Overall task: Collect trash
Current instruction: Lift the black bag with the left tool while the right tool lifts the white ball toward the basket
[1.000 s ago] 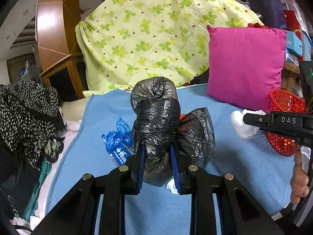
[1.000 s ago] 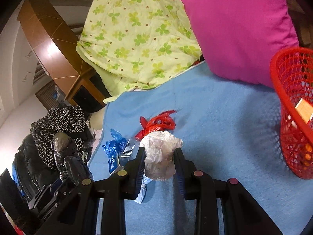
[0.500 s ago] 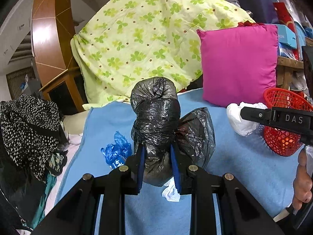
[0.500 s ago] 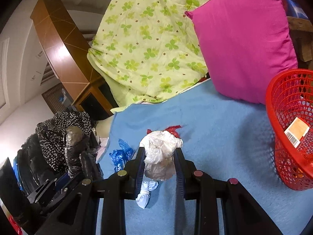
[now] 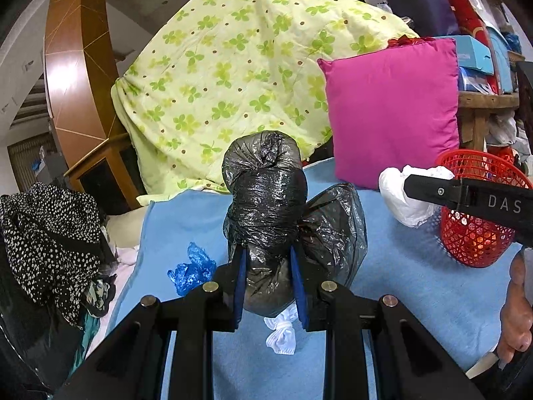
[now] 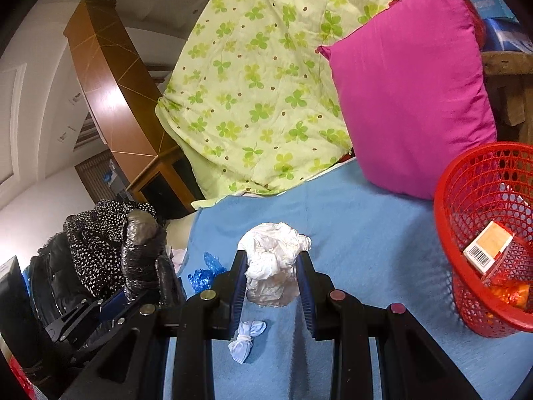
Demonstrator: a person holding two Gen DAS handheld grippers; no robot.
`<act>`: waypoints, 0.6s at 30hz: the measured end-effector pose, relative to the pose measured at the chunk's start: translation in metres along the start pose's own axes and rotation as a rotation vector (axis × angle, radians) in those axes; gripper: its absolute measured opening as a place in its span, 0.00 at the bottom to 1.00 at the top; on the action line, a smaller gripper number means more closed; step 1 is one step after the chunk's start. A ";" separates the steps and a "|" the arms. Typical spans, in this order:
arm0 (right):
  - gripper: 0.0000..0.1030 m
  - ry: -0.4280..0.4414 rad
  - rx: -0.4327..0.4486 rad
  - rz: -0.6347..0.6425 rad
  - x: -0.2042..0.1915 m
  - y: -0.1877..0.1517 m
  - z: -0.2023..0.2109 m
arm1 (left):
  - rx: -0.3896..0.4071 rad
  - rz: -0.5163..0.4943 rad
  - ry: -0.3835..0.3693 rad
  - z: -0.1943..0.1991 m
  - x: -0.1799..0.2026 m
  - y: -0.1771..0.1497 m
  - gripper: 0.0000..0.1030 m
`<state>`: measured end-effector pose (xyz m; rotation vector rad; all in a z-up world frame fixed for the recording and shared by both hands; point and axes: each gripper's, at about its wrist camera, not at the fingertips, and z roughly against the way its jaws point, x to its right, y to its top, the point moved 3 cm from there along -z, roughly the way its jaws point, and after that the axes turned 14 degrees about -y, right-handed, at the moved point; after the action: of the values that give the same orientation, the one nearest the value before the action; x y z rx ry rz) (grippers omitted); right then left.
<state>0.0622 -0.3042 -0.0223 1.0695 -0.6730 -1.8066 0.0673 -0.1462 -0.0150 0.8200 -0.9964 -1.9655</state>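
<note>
Both tools loaded: left tool (image 5: 269, 276) clamps black bag wad (image 5: 265, 206), right tool (image 6: 271, 286) clamps white wad (image 6: 271, 266). Red basket (image 6: 449, 233) sits right of both, right hand nearer, so white wad likely drops first.

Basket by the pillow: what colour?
Red mesh basket, clearest in the right wrist view.
</note>
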 end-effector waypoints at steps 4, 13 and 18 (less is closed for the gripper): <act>0.31 0.001 0.023 -0.008 0.004 0.003 0.007 | 0.004 -0.013 -0.004 -0.001 0.005 0.004 0.26; 0.31 0.003 0.103 -0.023 0.015 0.013 0.029 | 0.009 -0.042 -0.018 -0.003 0.022 0.014 0.26; 0.31 0.009 0.167 -0.040 0.024 0.019 0.046 | 0.014 -0.065 -0.028 -0.003 0.034 0.019 0.26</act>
<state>0.0241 -0.3342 0.0055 1.2081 -0.8139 -1.8033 0.0597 -0.1834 -0.0066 0.8447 -1.0127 -2.0324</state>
